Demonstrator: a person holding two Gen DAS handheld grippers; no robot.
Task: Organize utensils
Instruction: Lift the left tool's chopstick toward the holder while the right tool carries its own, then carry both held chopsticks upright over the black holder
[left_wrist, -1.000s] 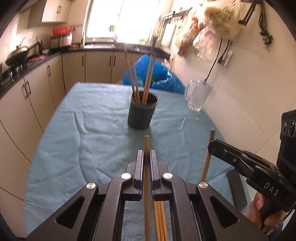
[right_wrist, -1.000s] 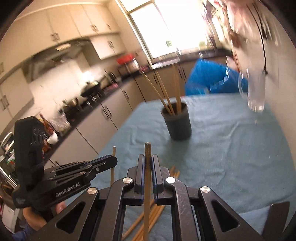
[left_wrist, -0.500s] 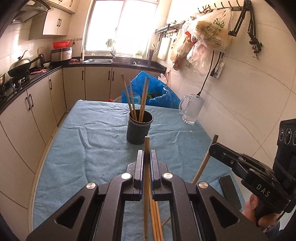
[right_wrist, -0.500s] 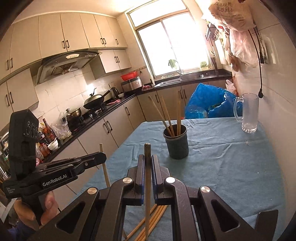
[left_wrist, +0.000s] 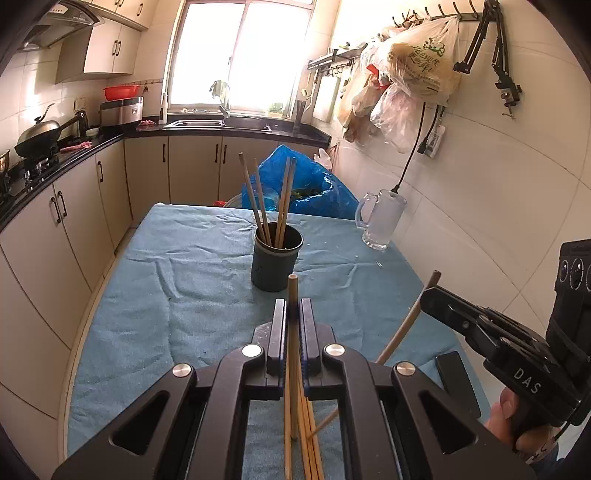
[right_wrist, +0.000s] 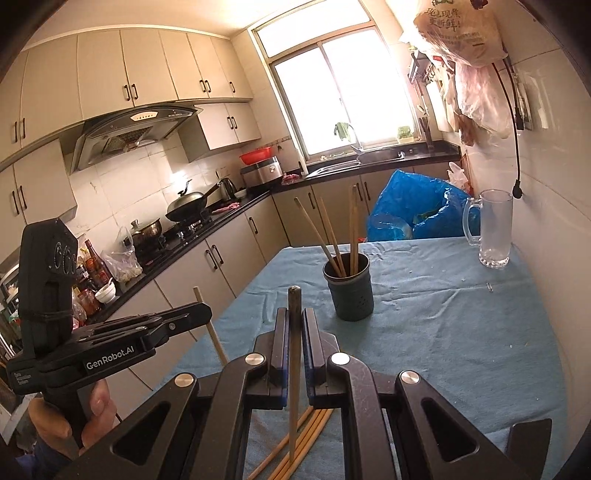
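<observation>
The left claw (left_wrist: 293, 314) is clamped on a single wooden chopstick (left_wrist: 293, 332), held above the blue-clothed table (left_wrist: 147, 314). The right claw (right_wrist: 294, 325) likewise grips its own chopstick (right_wrist: 294, 354). More loose chopsticks (right_wrist: 310, 439) lie on the cloth beneath both claws. Farther along the table stands a dark utensil holder (left_wrist: 275, 258) with four chopsticks upright in it, and a glass mug (left_wrist: 380, 219) sits near the wall.

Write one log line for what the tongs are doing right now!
left tongs: shut on chopstick | right tongs: shut on chopstick | cup: four chopsticks inside, upright on cloth | more chopsticks on cloth
</observation>
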